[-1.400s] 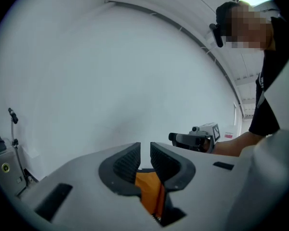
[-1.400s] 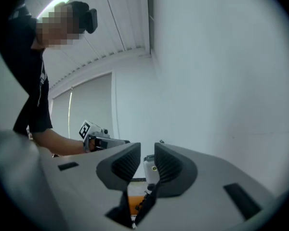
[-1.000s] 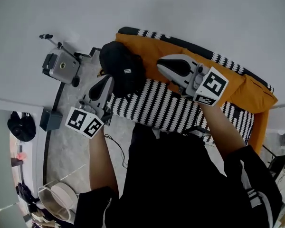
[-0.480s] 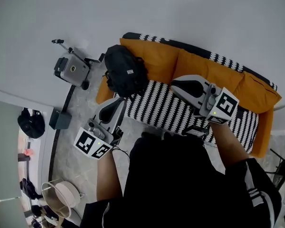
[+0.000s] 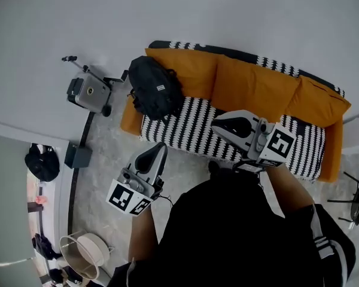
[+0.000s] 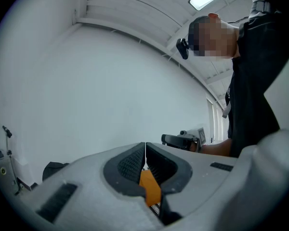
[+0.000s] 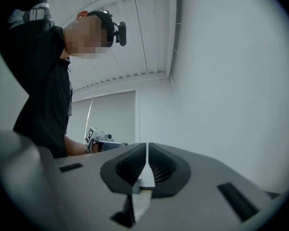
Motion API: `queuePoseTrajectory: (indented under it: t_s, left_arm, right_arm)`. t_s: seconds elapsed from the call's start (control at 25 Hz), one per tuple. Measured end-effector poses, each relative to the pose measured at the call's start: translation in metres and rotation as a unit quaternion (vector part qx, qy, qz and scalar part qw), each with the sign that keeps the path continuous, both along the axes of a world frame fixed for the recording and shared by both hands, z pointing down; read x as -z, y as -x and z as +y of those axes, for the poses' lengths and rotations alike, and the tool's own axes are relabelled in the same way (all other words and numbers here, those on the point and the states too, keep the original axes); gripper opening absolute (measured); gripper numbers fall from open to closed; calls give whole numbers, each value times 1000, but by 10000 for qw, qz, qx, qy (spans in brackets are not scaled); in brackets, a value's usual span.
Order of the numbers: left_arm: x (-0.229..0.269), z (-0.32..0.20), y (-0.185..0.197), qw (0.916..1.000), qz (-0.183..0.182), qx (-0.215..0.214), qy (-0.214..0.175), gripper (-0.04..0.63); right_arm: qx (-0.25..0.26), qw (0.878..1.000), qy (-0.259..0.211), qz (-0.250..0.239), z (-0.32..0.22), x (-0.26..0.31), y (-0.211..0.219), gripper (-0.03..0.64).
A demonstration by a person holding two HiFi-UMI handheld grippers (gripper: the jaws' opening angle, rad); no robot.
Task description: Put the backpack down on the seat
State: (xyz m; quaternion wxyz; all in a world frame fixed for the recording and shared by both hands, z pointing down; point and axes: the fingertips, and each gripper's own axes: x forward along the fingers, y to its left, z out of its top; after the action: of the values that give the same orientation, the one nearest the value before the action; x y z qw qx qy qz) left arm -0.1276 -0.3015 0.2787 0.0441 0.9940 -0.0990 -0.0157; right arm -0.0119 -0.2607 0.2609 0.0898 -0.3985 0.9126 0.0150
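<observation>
The black backpack (image 5: 155,87) rests upright on the left end of the sofa seat (image 5: 191,135), leaning against an orange back cushion (image 5: 194,70). Both grippers are off it and over the floor in front of the sofa. My left gripper (image 5: 162,147) is shut and empty, pointing toward the seat below the backpack. My right gripper (image 5: 216,124) is also shut and empty, over the seat's front edge further right. In the left gripper view the shut gripper (image 6: 145,150) faces the white wall, with the backpack (image 6: 54,170) dark at far left. The right gripper (image 7: 147,150) shows its jaws shut.
The sofa has a black-and-white striped cover and orange cushions (image 5: 257,88). A grey machine on a stand (image 5: 87,91) sits left of it by the wall. A dark box (image 5: 78,156), a black bag (image 5: 42,161) and a round white basket (image 5: 84,253) lie on the floor at left.
Both grippers have drawn back from the sofa toward the person, the left one away from the backpack. The backpack stays on the seat.
</observation>
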Motion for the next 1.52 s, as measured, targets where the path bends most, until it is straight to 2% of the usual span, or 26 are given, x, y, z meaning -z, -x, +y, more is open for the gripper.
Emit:
queuePoseTrajectory:
  t_s: [0.44, 0.6, 0.96, 1.08, 1.32, 1.52]
  left_arm:
    - [-9, 93, 63, 9983, 347, -339, 333, 28]
    - [-24, 136, 80, 9972, 267, -552, 425, 28]
    - [-72, 213, 95, 9943, 151, -566, 890, 28]
    - [-70, 231, 95, 9949, 78, -547, 842, 28]
    - [-49, 260, 91, 9980, -91, -403, 488, 28]
    - [-37, 311, 64, 9978, -211, -481, 393, 28]
  right_arm:
    - [133, 9990, 400, 151, 74, -14, 81, 34]
    - [66, 9975, 698, -108, 107, -23, 96, 34]
    - [263, 9924, 1199, 98, 177, -56, 123, 34]
    - [392, 9929, 1126, 64, 190, -51, 131, 34]
    - [604, 9945, 849, 62, 224, -35, 134, 34]
    - [538, 9956, 773, -34, 283, -29, 110, 34]
